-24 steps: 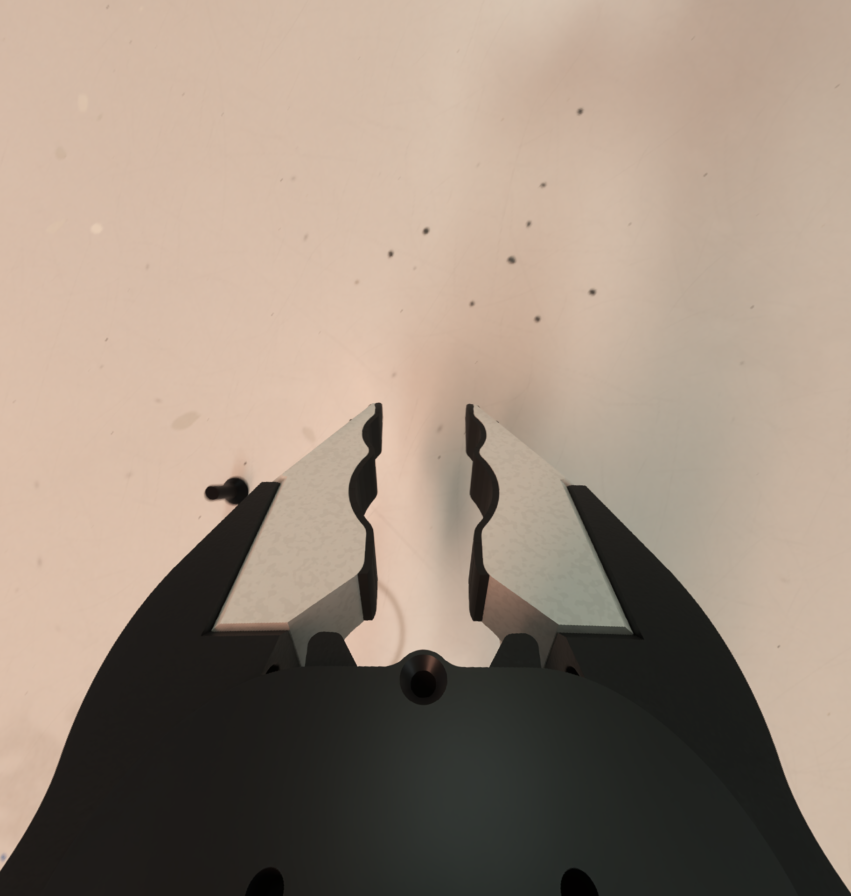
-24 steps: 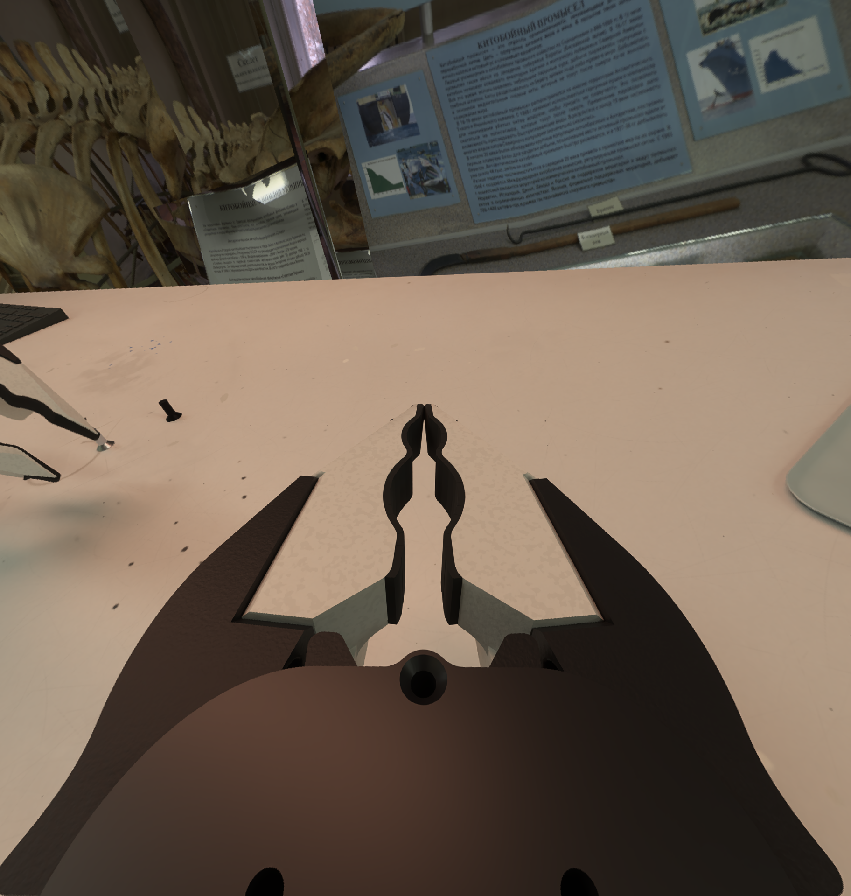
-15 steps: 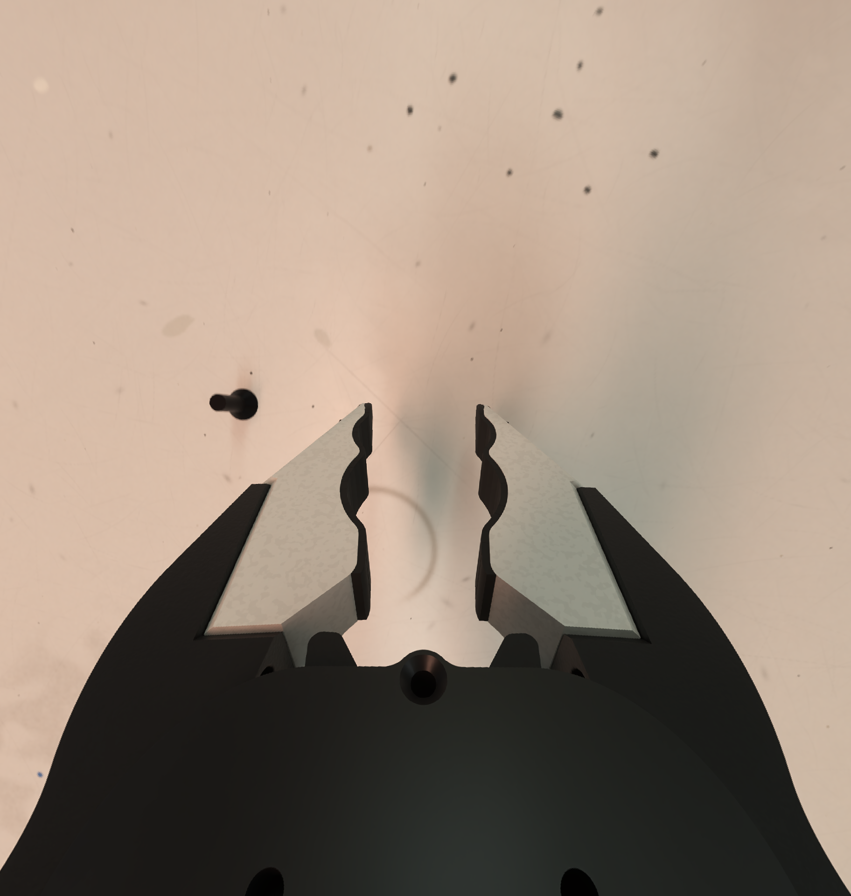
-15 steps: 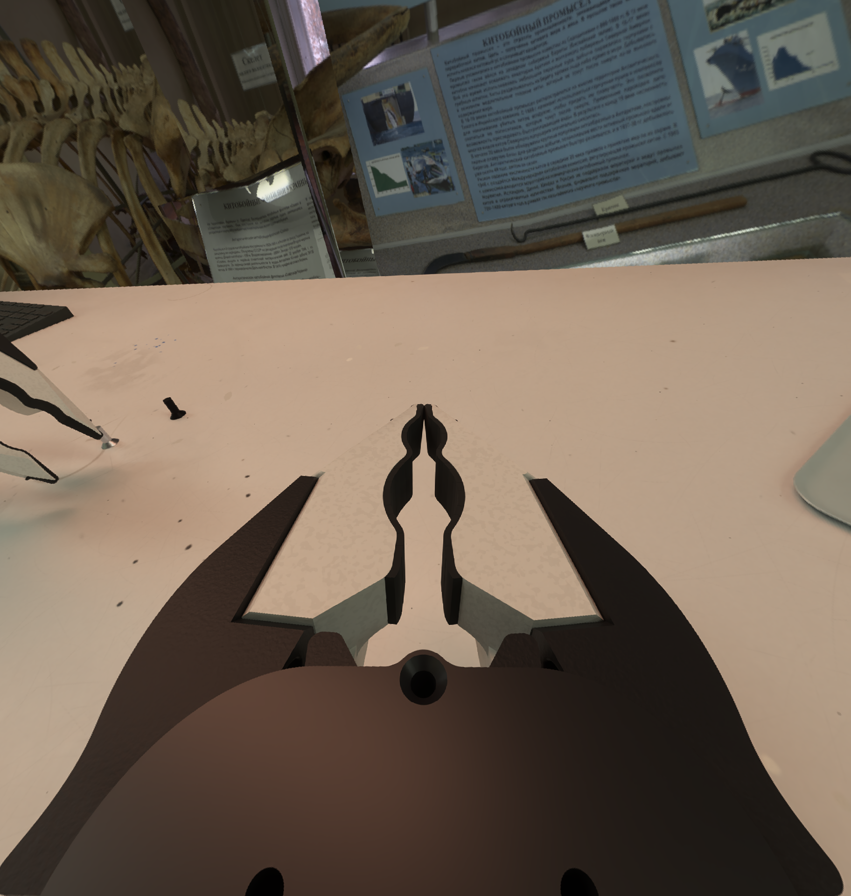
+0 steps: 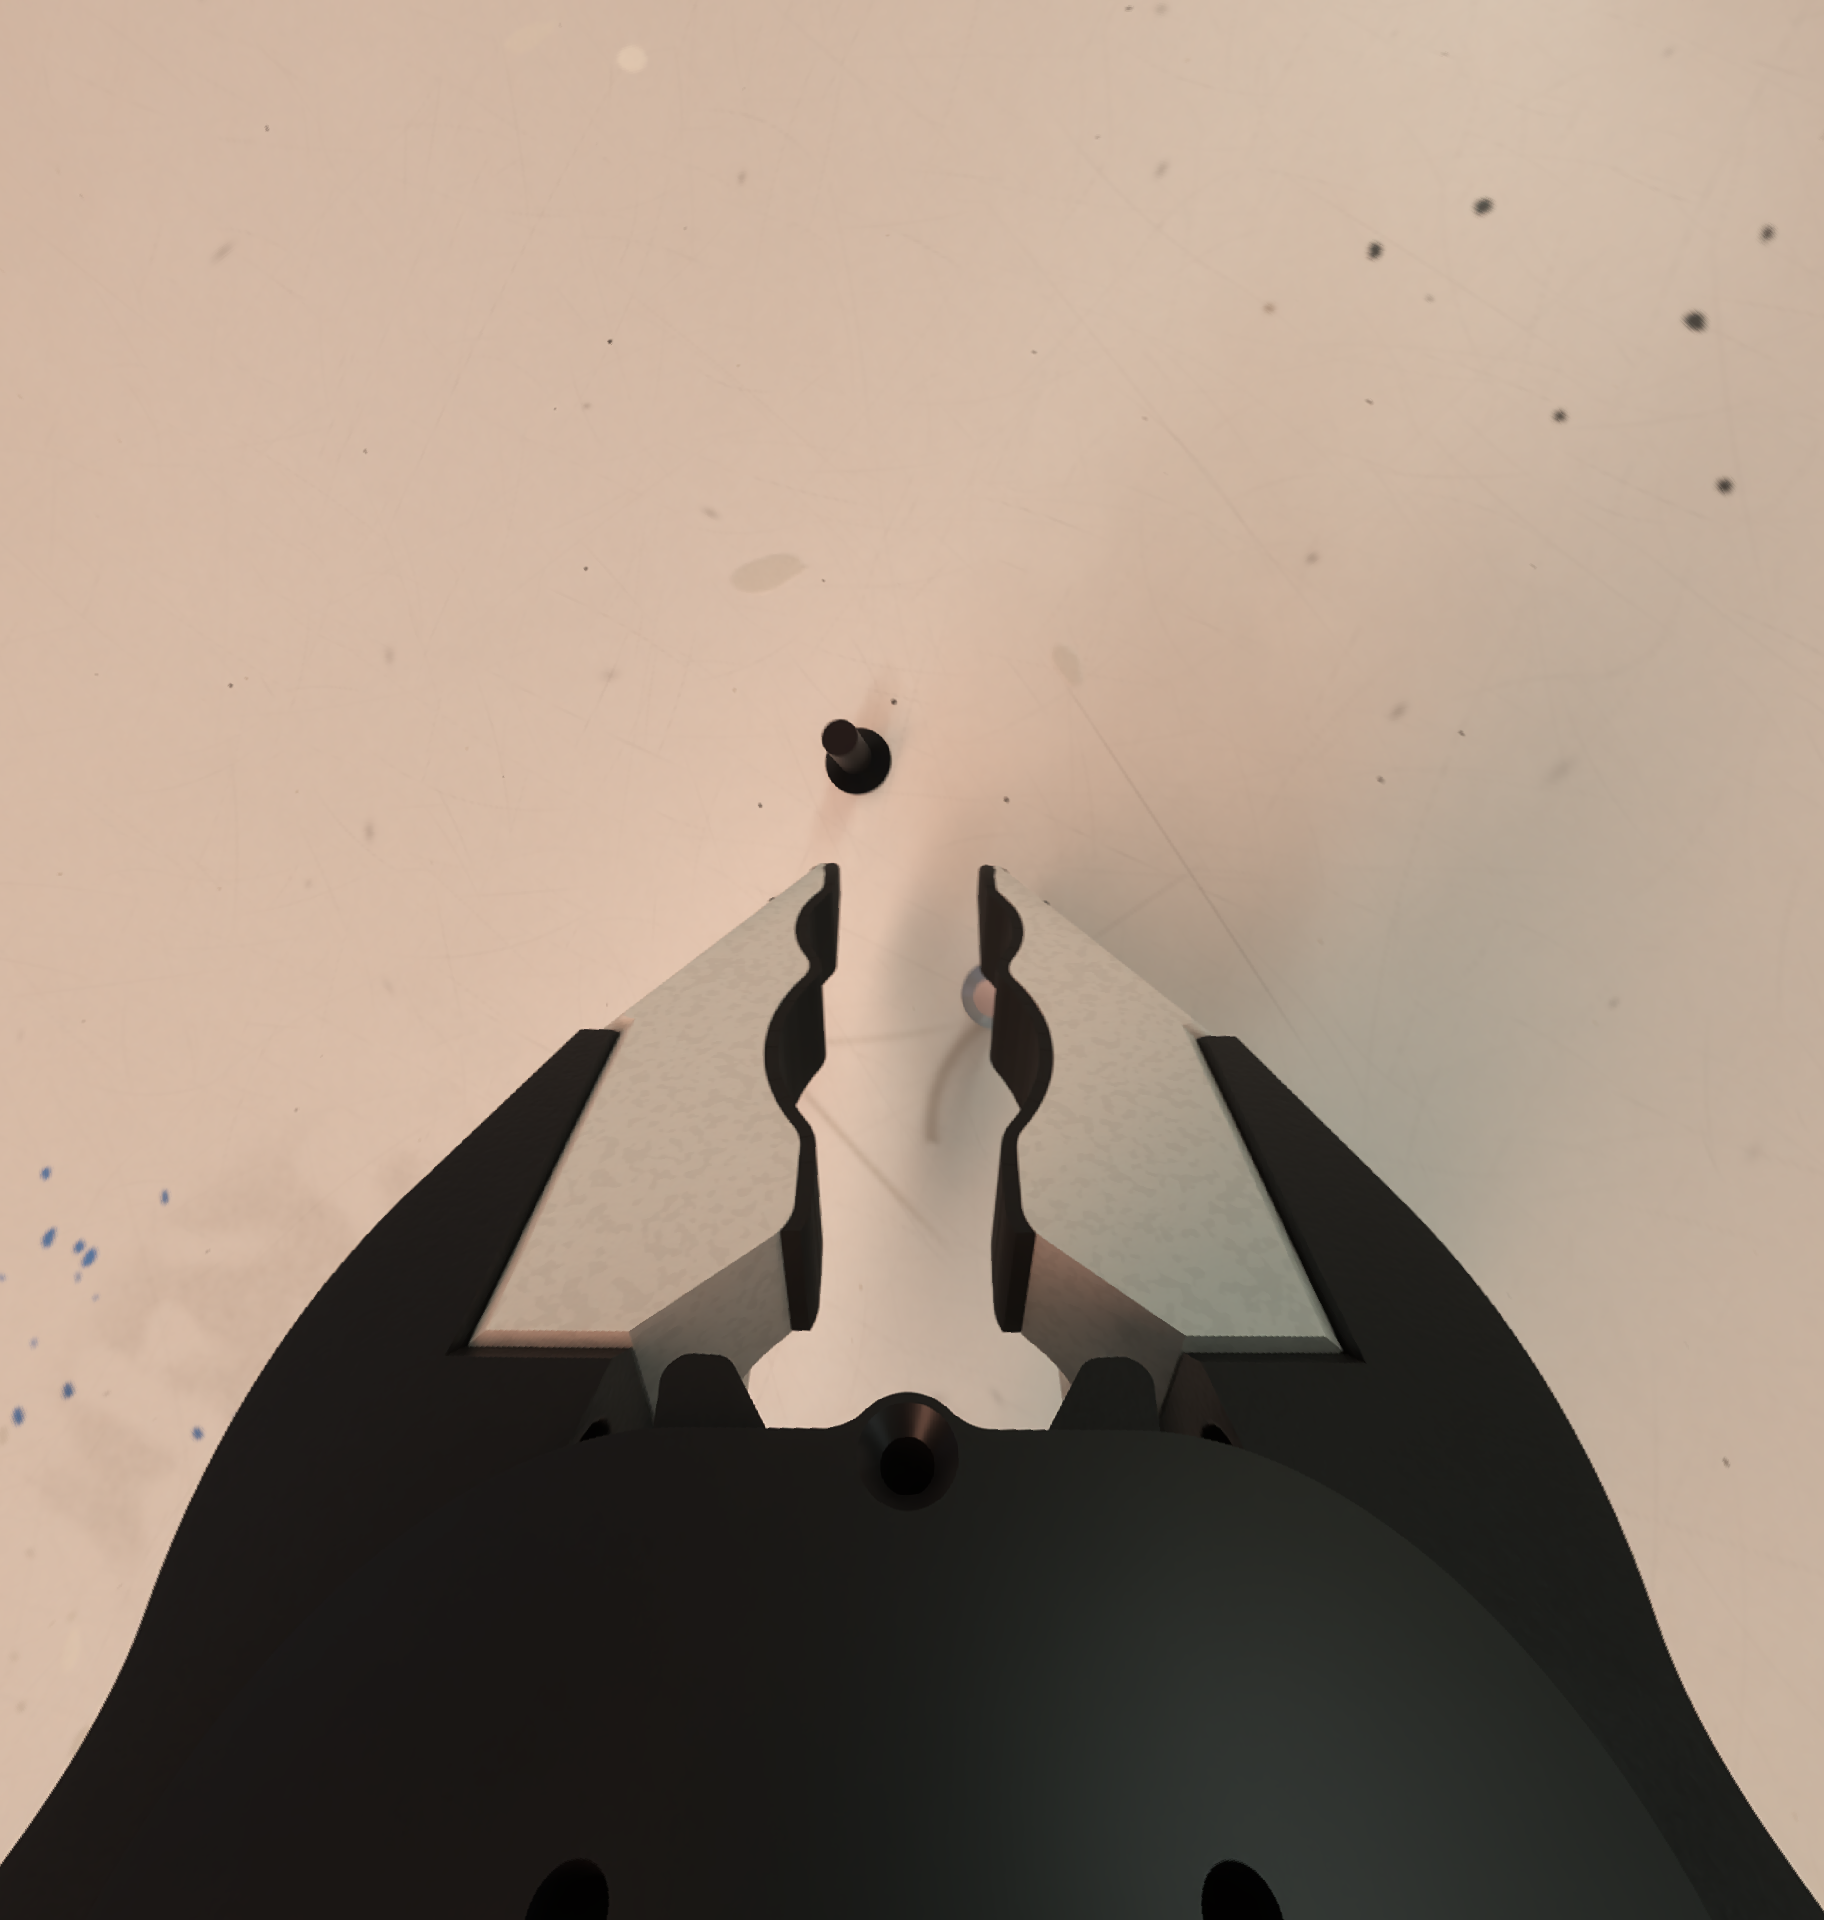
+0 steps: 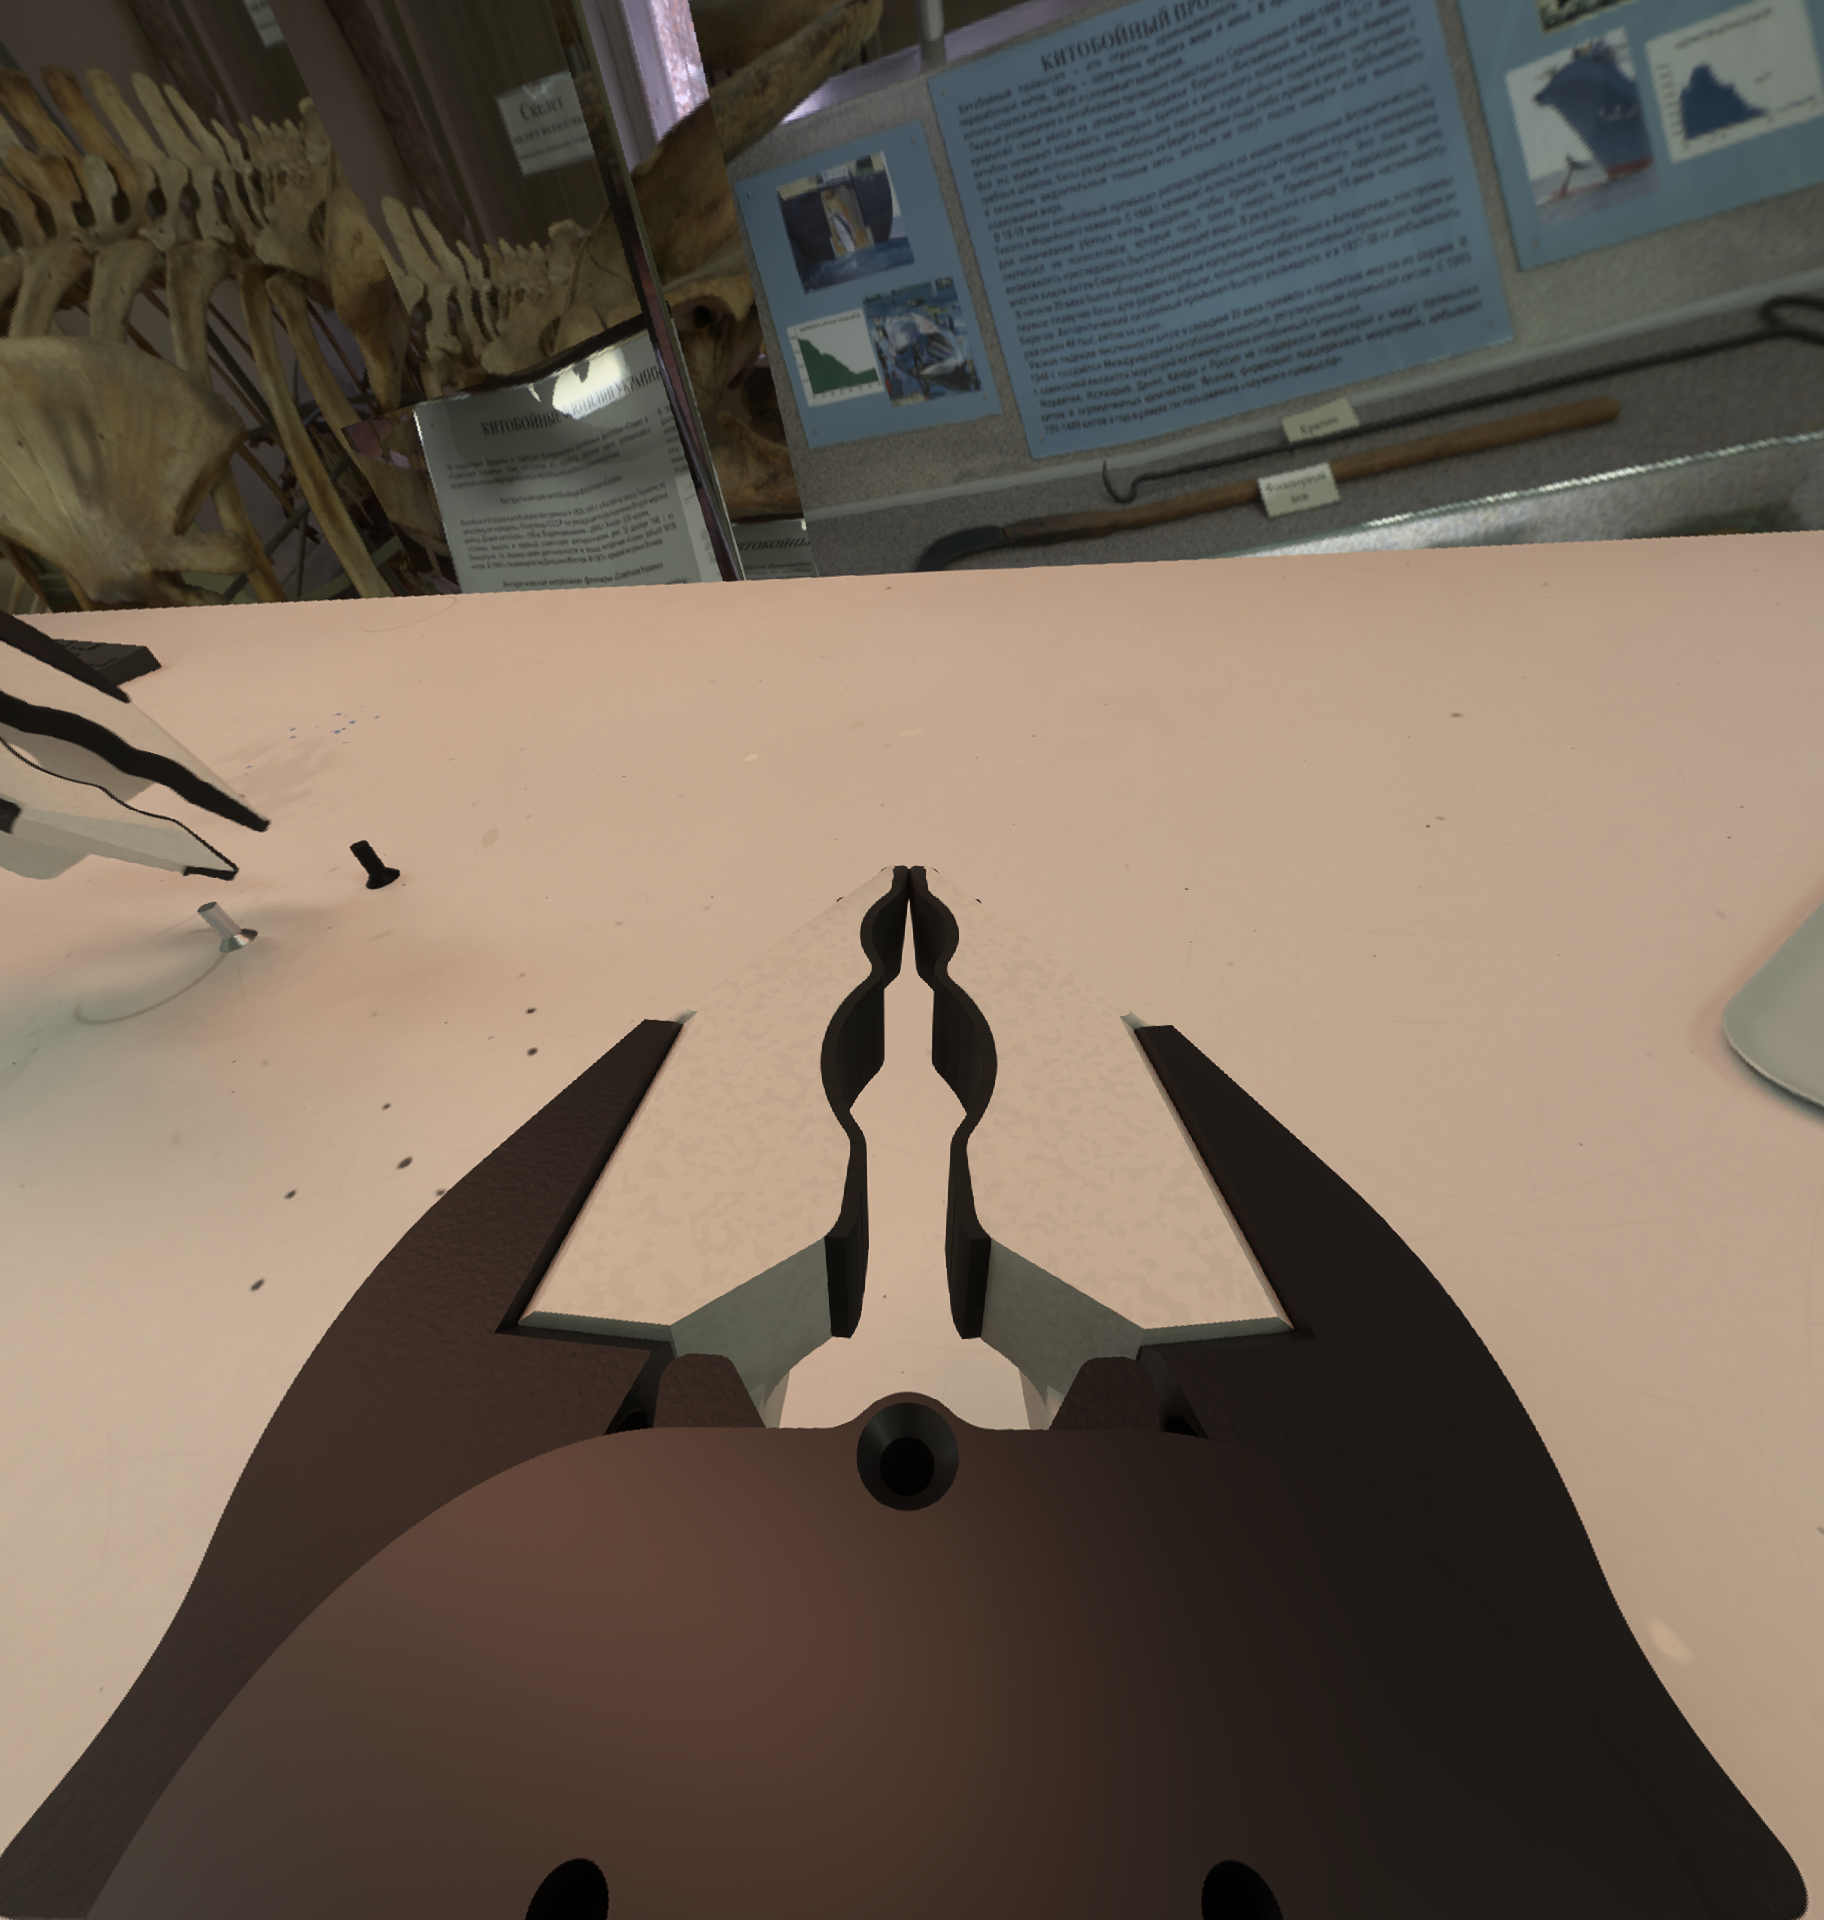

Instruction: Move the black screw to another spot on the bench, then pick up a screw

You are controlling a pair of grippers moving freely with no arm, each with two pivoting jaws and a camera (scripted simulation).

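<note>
The black screw (image 5: 856, 758) stands head-down on the pink bench (image 5: 368, 416), just ahead of my left gripper (image 5: 908, 873) and slightly left of its gap. The left gripper is open and empty, above the bench. A silver screw (image 5: 973, 1000) peeks out beside its right finger. In the right wrist view the black screw (image 6: 373, 865) and the silver screw (image 6: 224, 928) stand apart at the left, with the left gripper (image 6: 248, 849) hovering over them. My right gripper (image 6: 908, 873) is shut and empty, low over the bench's middle.
A dark flat object (image 6: 108, 657) lies at the bench's far left edge. A pale grey rounded object (image 6: 1812, 1029) sits at the right edge. Dark specks (image 5: 1697, 322) and blue specks (image 5: 66, 1247) mark the surface. Display boards and a skeleton stand beyond the far edge.
My left gripper has lifted and shifted, so the black screw moved from its left side to straight ahead. Its fingers narrowed a little. The silver screw now stands clear of them. The right gripper barely moved.
</note>
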